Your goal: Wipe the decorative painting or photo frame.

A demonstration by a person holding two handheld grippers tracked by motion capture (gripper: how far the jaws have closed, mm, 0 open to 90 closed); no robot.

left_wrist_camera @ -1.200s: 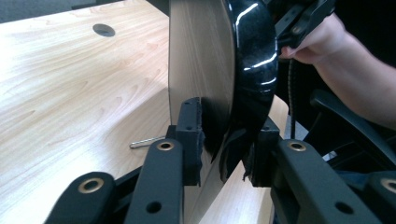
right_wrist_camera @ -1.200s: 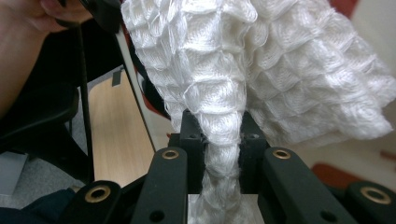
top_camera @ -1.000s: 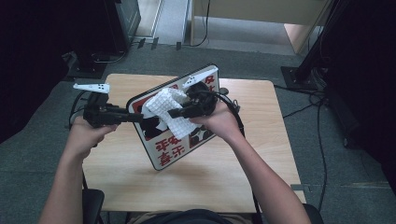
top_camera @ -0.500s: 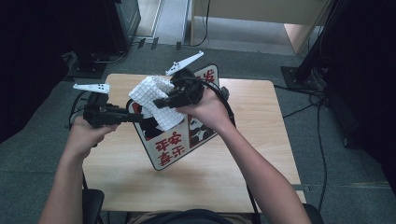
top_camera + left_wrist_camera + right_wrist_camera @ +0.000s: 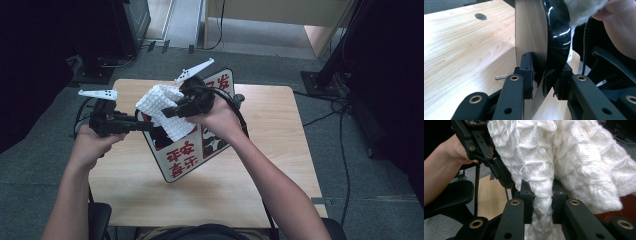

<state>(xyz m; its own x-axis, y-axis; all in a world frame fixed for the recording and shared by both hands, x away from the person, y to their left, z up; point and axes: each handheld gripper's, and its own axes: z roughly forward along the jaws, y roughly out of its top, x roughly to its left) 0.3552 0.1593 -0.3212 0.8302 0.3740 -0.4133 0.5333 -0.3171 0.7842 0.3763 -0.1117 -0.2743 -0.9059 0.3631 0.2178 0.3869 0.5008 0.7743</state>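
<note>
High view: my left gripper (image 5: 145, 125) is clamped on the edge of the sign (image 5: 200, 150), propping it tilted above the table (image 5: 280, 165), while my right gripper (image 5: 167, 111) pinches a white cloth (image 5: 165, 107) against its upper left part. To wipe well I should keep the left grip steady and drag the bunched cloth flat across the glossy face, pressing lightly so the sign doesn't twist between the jaws.

bare table (image 5: 260, 195) near the sign (image 5: 195, 150)
</note>
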